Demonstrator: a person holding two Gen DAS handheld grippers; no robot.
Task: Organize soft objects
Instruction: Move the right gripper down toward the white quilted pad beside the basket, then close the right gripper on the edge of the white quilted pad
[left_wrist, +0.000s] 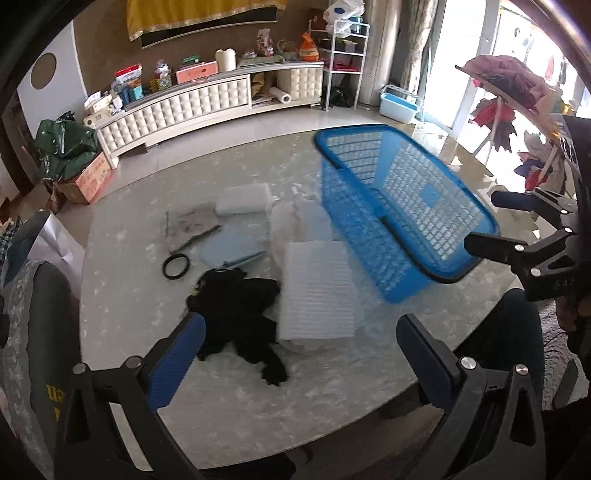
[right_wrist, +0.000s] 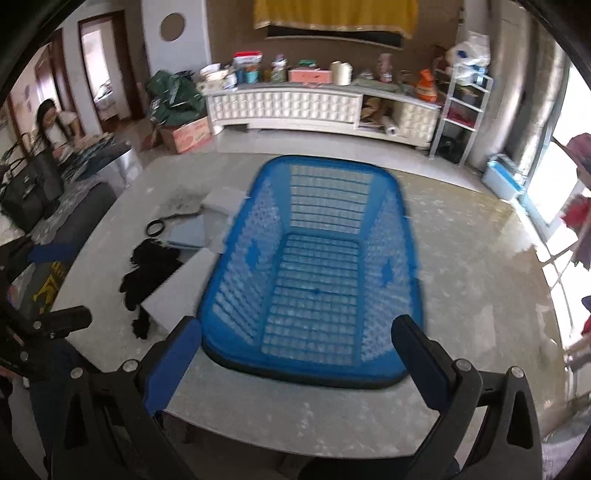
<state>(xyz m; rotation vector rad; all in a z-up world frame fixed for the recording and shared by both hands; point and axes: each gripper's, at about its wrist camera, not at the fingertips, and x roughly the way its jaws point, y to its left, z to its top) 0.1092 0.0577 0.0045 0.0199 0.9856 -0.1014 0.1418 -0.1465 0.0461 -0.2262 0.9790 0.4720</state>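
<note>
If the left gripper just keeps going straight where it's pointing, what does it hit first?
Most likely the white foam sheet, lying centred between the open left gripper fingers, with the black cloth just off its left edge. Depth is hard to judge through the fisheye.

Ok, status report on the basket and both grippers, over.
Left gripper open, above black cloth. Right gripper open, at near rim of blue basket. Basket empty. White foam sheet and other soft items on the table, none binned.

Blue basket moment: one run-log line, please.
left gripper: open, empty | right gripper: open, at blue basket rim | basket: empty | black cloth, foam sheet: on table
</note>
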